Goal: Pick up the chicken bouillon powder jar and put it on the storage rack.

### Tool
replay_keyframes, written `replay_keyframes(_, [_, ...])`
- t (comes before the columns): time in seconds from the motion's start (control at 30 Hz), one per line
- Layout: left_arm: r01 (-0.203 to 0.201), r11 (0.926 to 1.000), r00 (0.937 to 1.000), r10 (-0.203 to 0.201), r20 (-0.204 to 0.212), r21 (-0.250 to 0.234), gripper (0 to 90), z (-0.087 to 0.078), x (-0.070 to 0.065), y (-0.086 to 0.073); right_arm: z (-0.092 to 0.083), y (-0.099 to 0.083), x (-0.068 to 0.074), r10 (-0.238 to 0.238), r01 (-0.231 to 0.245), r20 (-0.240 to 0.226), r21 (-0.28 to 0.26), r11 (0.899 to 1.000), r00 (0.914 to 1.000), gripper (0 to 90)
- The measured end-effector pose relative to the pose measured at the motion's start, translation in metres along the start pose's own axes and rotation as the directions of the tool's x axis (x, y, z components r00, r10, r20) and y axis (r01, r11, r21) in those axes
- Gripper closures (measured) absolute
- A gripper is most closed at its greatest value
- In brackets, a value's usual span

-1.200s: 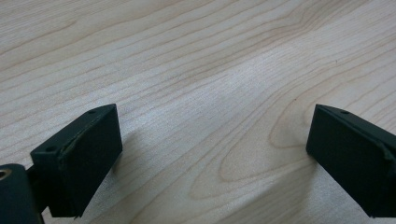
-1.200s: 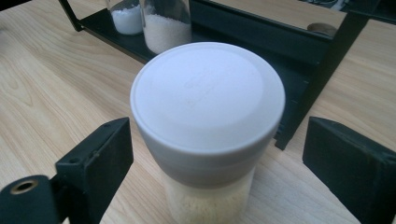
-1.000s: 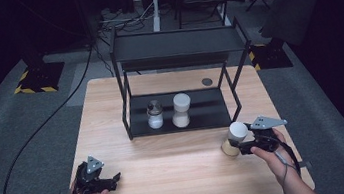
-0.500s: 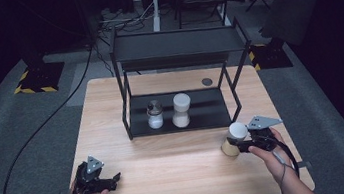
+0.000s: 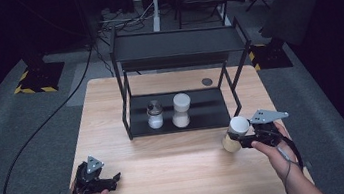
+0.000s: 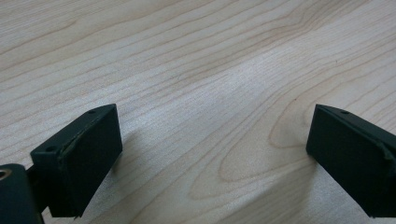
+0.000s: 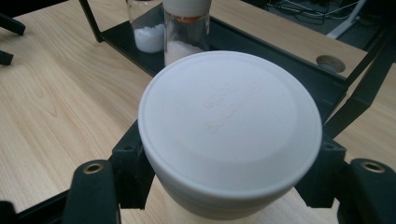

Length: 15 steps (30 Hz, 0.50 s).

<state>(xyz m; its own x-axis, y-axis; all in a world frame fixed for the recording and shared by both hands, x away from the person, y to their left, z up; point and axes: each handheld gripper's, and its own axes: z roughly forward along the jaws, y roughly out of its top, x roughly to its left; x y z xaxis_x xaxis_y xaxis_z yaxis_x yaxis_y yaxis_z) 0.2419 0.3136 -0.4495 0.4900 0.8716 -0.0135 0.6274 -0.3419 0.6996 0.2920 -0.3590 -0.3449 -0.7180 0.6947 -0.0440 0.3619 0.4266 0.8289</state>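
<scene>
Lifted slightly since a second ago, my right tongs (image 5: 240, 141) clamp the white-lidded jar (image 5: 235, 133) just above the desk (image 5: 178, 161), before the rack (image 5: 174, 56); my left tongs (image 5: 113, 179) rest open.

I hold my right gripper (image 5: 240, 141) clamped, lifted just in front of the rack (image 5: 174, 51); my left gripper (image 5: 111, 178) rests open, far left of it

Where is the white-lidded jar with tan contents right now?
In the high view, the white-lidded jar sits at the table's right, clamped in the right gripper, just in front of the black metal shelf rack.
</scene>
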Motion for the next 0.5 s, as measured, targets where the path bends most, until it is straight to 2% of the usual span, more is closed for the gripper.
replay_keyframes(0.5, [0.001, 1.0, 1.0, -0.001, -0.002, 0.0, 2.7, 0.0, 0.0, 0.0, -0.011, 0.036, -0.01, -0.007, 0.007, 0.012, -0.02, 1.0, 0.9999, 34.1])
